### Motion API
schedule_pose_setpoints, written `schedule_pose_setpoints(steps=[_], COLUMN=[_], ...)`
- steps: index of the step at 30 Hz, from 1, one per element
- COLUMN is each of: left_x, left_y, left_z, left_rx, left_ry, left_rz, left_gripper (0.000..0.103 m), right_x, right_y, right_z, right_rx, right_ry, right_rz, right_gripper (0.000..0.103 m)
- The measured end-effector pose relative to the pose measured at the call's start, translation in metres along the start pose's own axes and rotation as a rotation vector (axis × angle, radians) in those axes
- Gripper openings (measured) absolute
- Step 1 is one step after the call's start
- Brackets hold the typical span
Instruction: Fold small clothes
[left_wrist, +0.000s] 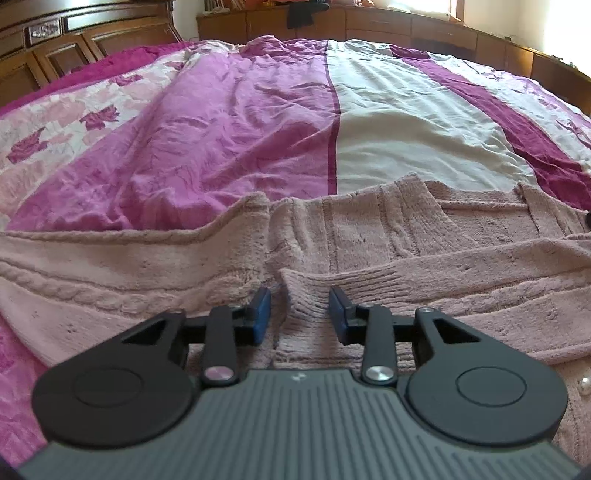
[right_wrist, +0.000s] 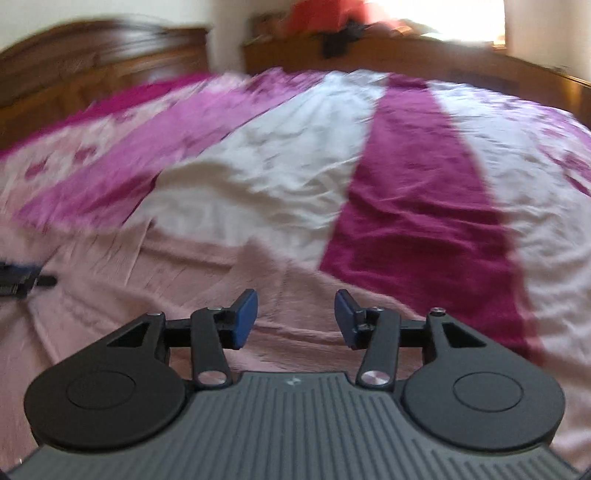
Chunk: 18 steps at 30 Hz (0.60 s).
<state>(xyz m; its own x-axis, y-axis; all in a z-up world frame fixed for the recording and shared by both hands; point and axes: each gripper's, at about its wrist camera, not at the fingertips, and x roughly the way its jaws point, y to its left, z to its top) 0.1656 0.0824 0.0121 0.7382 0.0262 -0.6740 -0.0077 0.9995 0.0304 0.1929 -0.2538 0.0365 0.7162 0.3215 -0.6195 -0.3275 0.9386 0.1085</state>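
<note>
A pale pink knitted cardigan (left_wrist: 369, 236) lies spread across the near part of the bed, one sleeve folded over its body. My left gripper (left_wrist: 300, 306) is open low over it, and a raised ridge of the knit stands between its blue pads without being pinched. A pearl button (left_wrist: 585, 384) shows at the right edge. In the blurred right wrist view the same cardigan (right_wrist: 184, 280) fills the lower left. My right gripper (right_wrist: 295, 314) hangs open just above its right part, holding nothing. The left gripper's tip (right_wrist: 18, 282) pokes in at the left edge.
The bed is covered by a rumpled bedspread (left_wrist: 258, 122) in pink, white and magenta stripes. A dark wooden headboard (left_wrist: 55, 44) stands at the far left. Wooden cabinets (left_wrist: 369, 26) with clothes piled on top line the far wall under a bright window.
</note>
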Motion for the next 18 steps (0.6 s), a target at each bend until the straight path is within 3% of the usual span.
schedule_pose_setpoints(steps=[2, 5, 8, 9, 12, 16, 18], left_x=[0.0, 0.0, -0.002, -0.004, -0.015, -0.033, -0.029], left_y=[0.002, 0.005, 0.003, 0.003, 0.001, -0.006, -0.008], left_z=[0.0, -0.002, -0.006, -0.007, -0.008, -0.008, -0.008], left_rx=[-0.006, -0.012, 0.016, 0.02, 0.017, 0.054, 0.071], left_ry=[-0.002, -0.009, -0.017, -0.022, -0.062, -0.16, -0.16], left_rz=[-0.009, -0.026, -0.025, -0.027, -0.018, 0.03, 0.05], left_gripper=[0.036, 0.034, 0.01, 0.008, 0.007, 0.007, 0.007], right_x=[0.015, 0.023, 0.021, 0.019, 0.007, -0.006, 0.004], right_y=[0.008, 0.013, 0.013, 0.016, 0.028, 0.033, 0.033], right_z=[0.001, -0.002, -0.004, -0.006, -0.009, -0.012, -0.015], right_rx=[-0.079, -0.156, -0.172, -0.189, -0.25, -0.226, -0.221], right_ry=[0.076, 0.117, 0.139, 0.141, 0.079, -0.053, -0.028], right_rz=[0.021, 0.037, 0.083, 0.078, 0.013, -0.089, -0.11], right_gripper=[0.054, 0.052, 0.02, 0.011, 0.007, 0.007, 0.007])
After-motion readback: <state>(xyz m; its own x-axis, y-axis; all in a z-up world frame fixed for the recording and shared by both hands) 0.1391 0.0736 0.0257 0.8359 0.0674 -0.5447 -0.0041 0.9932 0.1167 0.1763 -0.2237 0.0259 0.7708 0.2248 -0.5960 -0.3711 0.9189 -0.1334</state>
